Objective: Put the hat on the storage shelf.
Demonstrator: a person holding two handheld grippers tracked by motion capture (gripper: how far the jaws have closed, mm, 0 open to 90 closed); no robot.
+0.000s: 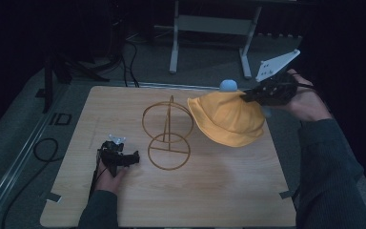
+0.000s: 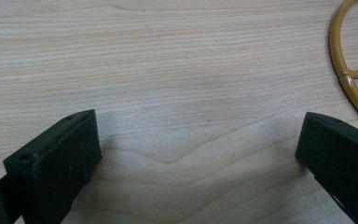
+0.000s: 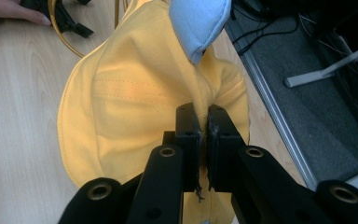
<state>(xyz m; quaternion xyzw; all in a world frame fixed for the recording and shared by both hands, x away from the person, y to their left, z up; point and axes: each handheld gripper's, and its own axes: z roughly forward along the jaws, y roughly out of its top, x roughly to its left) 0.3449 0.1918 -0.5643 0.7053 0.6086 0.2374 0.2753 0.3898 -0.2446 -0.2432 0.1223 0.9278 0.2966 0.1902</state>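
Jaws of right gripper (image 3: 204, 122) pinching yellow hat (image 3: 130, 112), lifted off table (image 1: 219, 191)

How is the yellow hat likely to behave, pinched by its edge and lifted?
Probably floppy: the yellow hat hangs sagging from the right gripper, its cloth bunched between the shut jaws. Likely light, since one thin pinch carries it.

Left hand-held gripper (image 1: 134, 158) agape — right (image 1: 246, 97) clamped

Dark lab: wooden tabletop (image 1: 219, 191), floor cables (image 1: 43, 148), metal stand (image 1: 209, 24)
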